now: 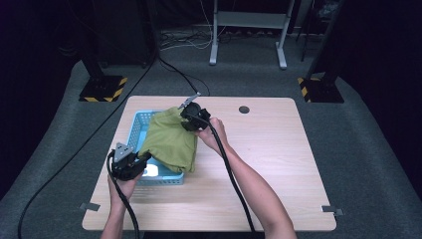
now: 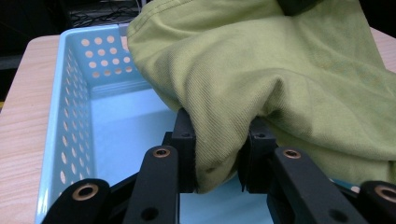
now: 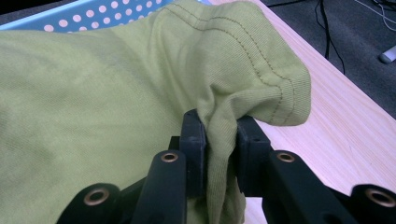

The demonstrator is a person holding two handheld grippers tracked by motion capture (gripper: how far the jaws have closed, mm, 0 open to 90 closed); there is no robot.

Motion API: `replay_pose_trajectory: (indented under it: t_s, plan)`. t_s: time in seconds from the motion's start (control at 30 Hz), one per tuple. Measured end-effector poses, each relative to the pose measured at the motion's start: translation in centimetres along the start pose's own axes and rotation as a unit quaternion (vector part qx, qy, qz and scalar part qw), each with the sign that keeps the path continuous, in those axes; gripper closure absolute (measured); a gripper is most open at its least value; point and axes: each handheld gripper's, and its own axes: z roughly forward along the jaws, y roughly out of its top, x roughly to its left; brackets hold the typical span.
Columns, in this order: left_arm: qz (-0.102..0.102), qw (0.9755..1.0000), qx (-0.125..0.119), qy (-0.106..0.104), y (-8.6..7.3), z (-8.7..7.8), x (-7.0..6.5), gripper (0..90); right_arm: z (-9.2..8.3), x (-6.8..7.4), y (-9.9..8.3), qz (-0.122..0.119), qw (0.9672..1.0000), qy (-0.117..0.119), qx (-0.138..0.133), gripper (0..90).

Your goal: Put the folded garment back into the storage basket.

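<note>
The pale wooden tabletop (image 1: 278,164) stands on grey carpet, with broad bare room on its right half and along the near edge; a small round hole (image 1: 244,109) sits near the far edge. Black cables trail across the floor beyond, and two dark posts with yellow-striped feet stand off the far corners. On the left half lies a light blue perforated basket (image 1: 137,124), its floor bare where it shows. An olive-green garment (image 1: 169,142) drapes over the basket, spilling past its right rim. The left gripper (image 1: 142,160), at the basket's near end, has its jaws pinched on a fold of the cloth. The right gripper (image 1: 191,119), at the far right corner, has its jaws clamped on a bunch beside the stitched hem.
</note>
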Motion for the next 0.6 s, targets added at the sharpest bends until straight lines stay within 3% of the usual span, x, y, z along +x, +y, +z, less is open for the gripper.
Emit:
replay_pose_trajectory:
  t_s: [0.6]
  plan:
    - [-0.011,0.9999,0.001,0.011,-0.3,-0.4,1.1,71.7,1.0,0.8,0.6,-0.004,0.9999,0.01,0.003,75.8]
